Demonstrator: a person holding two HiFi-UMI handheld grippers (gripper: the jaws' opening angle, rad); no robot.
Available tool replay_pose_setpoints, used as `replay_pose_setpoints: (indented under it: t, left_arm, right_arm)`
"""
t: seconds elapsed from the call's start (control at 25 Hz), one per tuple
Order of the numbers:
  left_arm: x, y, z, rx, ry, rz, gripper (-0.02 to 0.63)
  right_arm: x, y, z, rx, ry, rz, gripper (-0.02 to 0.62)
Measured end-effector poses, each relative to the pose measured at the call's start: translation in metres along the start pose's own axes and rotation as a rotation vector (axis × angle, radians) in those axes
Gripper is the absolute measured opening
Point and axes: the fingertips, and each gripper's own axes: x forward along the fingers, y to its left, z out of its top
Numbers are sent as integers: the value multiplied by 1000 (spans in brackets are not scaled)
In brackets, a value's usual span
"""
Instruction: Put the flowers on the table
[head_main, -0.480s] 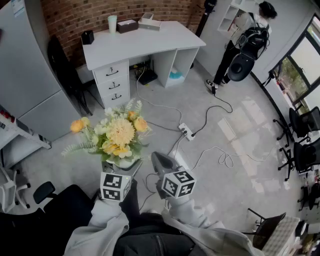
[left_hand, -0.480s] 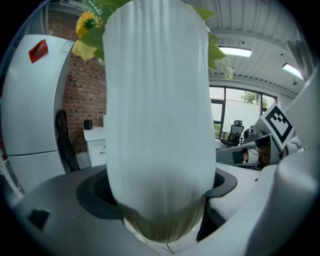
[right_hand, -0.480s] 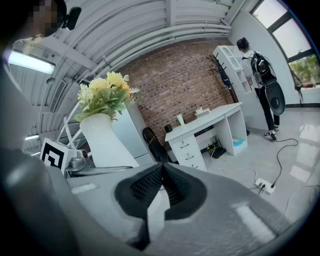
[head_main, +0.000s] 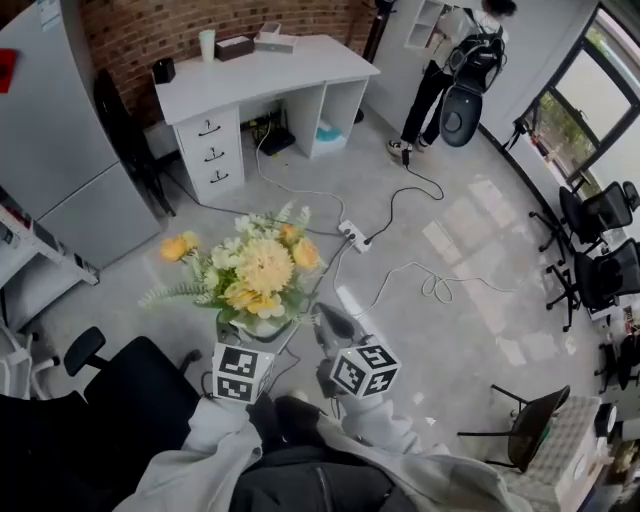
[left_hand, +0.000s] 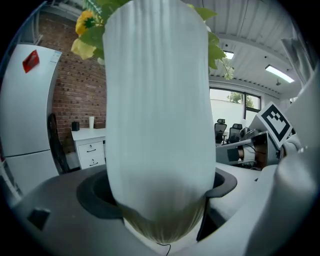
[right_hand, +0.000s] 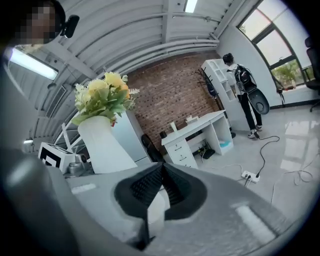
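A bunch of yellow and white flowers (head_main: 255, 275) stands in a white ribbed vase (head_main: 248, 328). My left gripper (head_main: 248, 342) is shut on the vase (left_hand: 157, 115), which fills the left gripper view between the wide-set jaws and is carried above the floor. Just to its right, my right gripper (head_main: 325, 325) is shut with nothing in it, and its pads meet in the right gripper view (right_hand: 161, 172). That view also shows the flowers (right_hand: 102, 95) to the left. The white table (head_main: 270, 75) with drawers stands far ahead by the brick wall.
A cup (head_main: 207, 45) and boxes sit on the table's back edge. A grey cabinet (head_main: 60, 150) is at left, a black office chair (head_main: 110, 400) near my left side. A power strip (head_main: 352, 235) and cables cross the floor. A person (head_main: 460, 70) stands at the far right.
The view has shifted slightly, and the table and the person sit higher in frame. The flowers stay in my left gripper and the right gripper stays shut beside them.
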Motion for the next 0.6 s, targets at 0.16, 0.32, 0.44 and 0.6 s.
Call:
replay_pose_setpoints:
  t: [0.16,0.32,0.44,0.6]
  left_arm:
    - [-9,-16,1,7,-14,6,471]
    - [-5,-22,6,3,-24,3,471]
    - [5,-21,9,8,-22,-6,471]
    - [27,-21,20,23,-31,-19,471]
  right_arm:
    - [-24,2,0,2,-22,2,0]
    - [-31,-3,0,-12,-27,2,0]
    - [-27,-9,3,-14,-33,-1,0]
    - [-16,-22,17,-16,-38,-1,0]
